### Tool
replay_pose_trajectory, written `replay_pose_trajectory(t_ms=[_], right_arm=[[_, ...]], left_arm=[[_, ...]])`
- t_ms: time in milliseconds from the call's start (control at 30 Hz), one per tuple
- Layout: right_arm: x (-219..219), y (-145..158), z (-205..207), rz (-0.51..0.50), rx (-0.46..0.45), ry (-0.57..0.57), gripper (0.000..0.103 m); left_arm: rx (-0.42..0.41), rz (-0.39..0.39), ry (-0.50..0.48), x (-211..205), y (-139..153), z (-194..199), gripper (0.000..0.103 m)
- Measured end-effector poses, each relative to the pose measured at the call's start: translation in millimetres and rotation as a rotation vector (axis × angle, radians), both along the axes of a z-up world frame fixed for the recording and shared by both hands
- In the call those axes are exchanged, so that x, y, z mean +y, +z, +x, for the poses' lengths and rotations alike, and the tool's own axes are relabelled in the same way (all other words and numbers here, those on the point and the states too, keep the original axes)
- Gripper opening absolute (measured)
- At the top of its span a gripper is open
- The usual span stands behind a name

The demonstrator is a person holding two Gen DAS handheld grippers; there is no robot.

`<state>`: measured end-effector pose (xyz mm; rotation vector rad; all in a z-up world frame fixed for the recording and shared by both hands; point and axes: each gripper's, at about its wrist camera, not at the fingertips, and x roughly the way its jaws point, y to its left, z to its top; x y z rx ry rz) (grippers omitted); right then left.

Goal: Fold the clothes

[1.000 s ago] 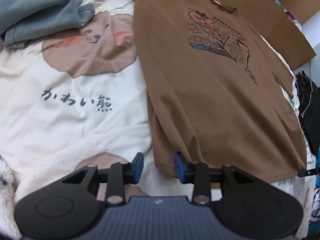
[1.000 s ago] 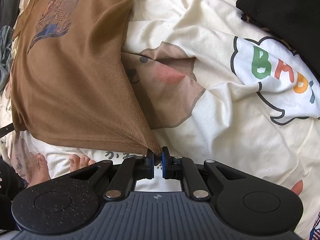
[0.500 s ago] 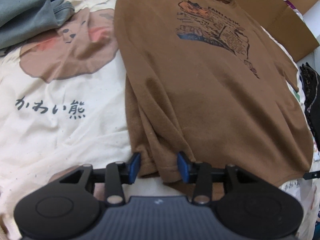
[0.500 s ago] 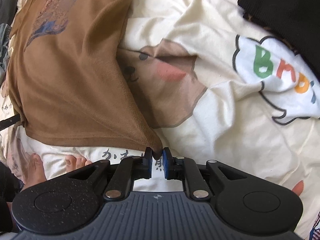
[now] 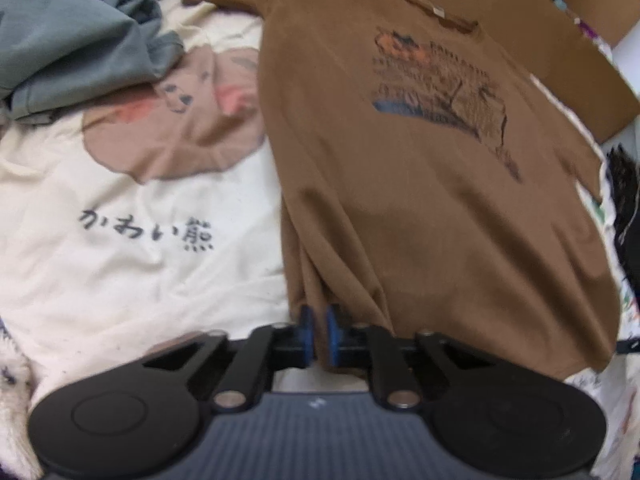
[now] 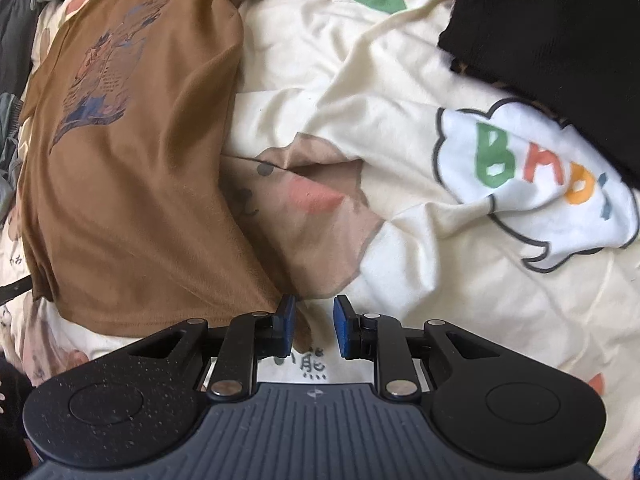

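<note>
A brown cotton T-shirt with a printed chest graphic lies flat on a cream cartoon-bear bedsheet; the left gripper pinches its hem corner, while the right gripper is opening beside the other corner.

Black garment cut off top-right; tee print blurred, text unreadable.

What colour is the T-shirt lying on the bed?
The short-sleeved cotton T-shirt is brown, with a dark blue and orange picture on its chest. The left wrist view shows it best.
</note>
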<state>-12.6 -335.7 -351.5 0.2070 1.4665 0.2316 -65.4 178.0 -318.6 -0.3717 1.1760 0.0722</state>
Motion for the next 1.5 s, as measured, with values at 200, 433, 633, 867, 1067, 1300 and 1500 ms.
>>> replay_pose_trajectory(t_ms=[200,433,633,867,1067,1300,1500], right_arm=[[7,-11,-5,0.0,-0.013,0.011,0.043],[10,-10,-7,0.045,-0.057,0.025,0.043],[20,4,-19,0.028,-0.125,0.167,0.043],[18,3,-22,0.002,-0.135,0.224,0.043],[23,-12,-16,0.009,-0.132,0.224,0.043],[34,-27,-18,-0.018,-0.083,0.232,0.015],[32,-8,-23,0.005,-0.073,0.224,0.004]], left_arm=[[-0.012,-0.032,-0.001,12,8,-4,0.001],[0.015,-0.032,-0.002,1,-5,13,0.02],[0.065,-0.011,0.01,-3,-23,13,0.022],[0.062,0.012,-0.016,-10,-24,16,0.007],[0.034,0.027,-0.022,0,-6,9,0.002],[0.009,0.071,0.012,19,21,-3,0.001],[0.034,0.128,0.022,28,37,-8,0.001]])
